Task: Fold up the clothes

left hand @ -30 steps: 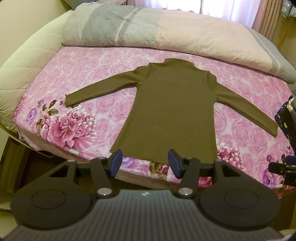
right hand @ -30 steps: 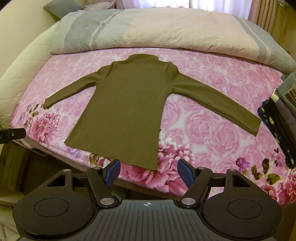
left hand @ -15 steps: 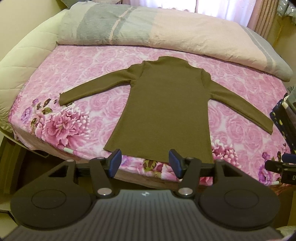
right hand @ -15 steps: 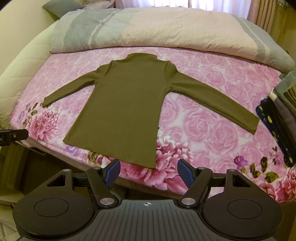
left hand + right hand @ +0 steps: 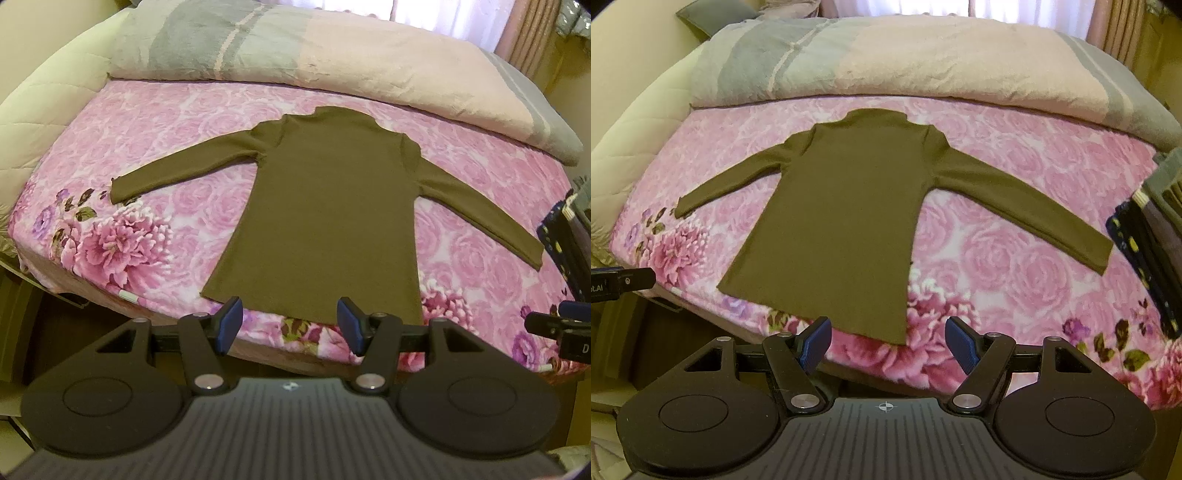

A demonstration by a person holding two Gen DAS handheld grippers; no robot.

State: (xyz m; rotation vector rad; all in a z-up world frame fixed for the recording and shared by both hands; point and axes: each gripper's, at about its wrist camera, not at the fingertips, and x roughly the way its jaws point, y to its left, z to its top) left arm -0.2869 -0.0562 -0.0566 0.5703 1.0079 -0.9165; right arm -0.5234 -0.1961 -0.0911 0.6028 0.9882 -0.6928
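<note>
Sweater point(image 5: 325, 214) is spread flat at frame centre on the bed point(image 5: 155, 122), sleeves out, unfolded. Both the left gripper point(image 5: 290, 325) and right gripper point(image 5: 888, 345) are held wide, empty, below its hem. Hem corners should probably be pinched cleanly, single-layered.

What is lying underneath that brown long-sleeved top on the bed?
The brown top lies flat, sleeves spread, directly on the pink rose-print sheet, which shows all around it. Whatever sits beneath its body is covered, though no lump suggests anything there.
</note>
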